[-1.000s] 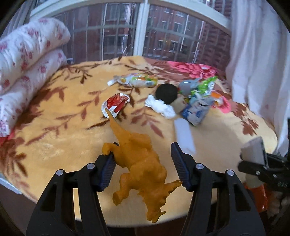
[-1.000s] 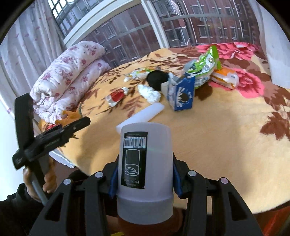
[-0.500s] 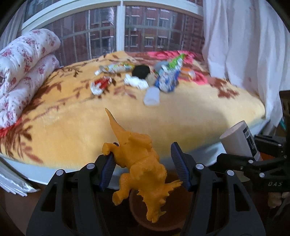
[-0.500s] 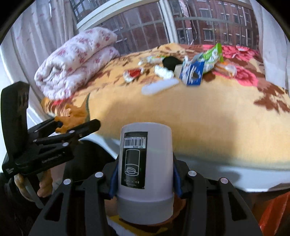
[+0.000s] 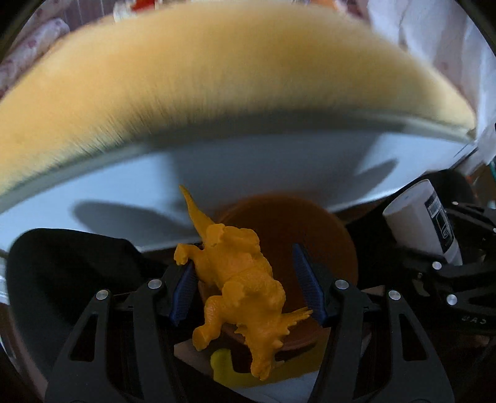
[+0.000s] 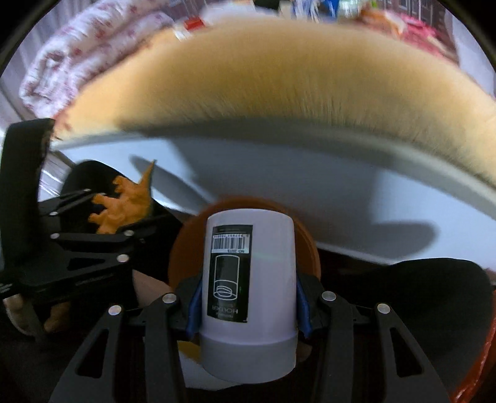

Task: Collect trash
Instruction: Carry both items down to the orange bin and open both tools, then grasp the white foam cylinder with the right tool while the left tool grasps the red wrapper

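Observation:
My left gripper (image 5: 245,272) is shut on an orange toy dinosaur (image 5: 238,272), its blue pads (image 5: 183,291) pressing the legs and the horned head. It hangs over a round brown bin (image 5: 310,223) on the floor beside the bed. My right gripper (image 6: 248,288) is shut on a white cylindrical container (image 6: 248,272) with a barcode label, held upright above the same brown bin (image 6: 186,245). The left wrist view has the container (image 5: 424,223) at its right edge; the right wrist view has the dinosaur (image 6: 124,204) at its left.
The bed's yellow blanket (image 5: 217,77) and white side (image 5: 248,164) fill the upper half, blurred. Blurred wrappers (image 6: 297,9) lie on the bed's far side. Dark fabric (image 5: 62,263) flanks the bin. Something yellow (image 5: 223,362) and white paper lie under the dinosaur.
Both grippers have dropped from above the bed to below its edge and tilted down over the brown bin. Each still holds its object as before.

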Demonstrator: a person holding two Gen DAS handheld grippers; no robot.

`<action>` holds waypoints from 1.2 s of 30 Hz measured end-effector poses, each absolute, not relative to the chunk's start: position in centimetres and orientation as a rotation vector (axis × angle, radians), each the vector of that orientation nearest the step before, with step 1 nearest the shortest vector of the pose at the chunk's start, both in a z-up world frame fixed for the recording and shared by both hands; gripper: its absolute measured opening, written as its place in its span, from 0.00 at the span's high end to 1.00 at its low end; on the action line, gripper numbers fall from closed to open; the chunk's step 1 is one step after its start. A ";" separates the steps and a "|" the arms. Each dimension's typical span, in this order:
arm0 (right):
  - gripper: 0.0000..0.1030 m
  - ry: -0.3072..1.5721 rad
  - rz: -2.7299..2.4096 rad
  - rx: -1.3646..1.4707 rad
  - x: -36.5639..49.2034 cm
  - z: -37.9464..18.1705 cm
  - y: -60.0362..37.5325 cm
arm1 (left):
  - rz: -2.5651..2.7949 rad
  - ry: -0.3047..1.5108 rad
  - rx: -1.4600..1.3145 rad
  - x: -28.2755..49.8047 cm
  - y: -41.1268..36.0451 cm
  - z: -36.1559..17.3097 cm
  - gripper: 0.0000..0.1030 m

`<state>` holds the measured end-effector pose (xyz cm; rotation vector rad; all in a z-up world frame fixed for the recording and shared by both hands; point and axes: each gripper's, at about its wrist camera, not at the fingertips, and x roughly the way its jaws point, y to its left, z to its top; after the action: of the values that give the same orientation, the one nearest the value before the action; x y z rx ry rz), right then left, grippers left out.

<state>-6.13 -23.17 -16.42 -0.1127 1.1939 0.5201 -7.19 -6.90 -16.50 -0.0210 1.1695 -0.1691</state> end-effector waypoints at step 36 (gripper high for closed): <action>0.29 0.999 0.630 0.024 0.0 -3.3 -23.3 | -0.123 0.973 0.010 -8.7 -2.9 -9.5 0.24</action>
<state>0.04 -23.26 -3.32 0.0238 0.9987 0.6298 -8.73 -2.86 -9.55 0.0100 0.9733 -0.1227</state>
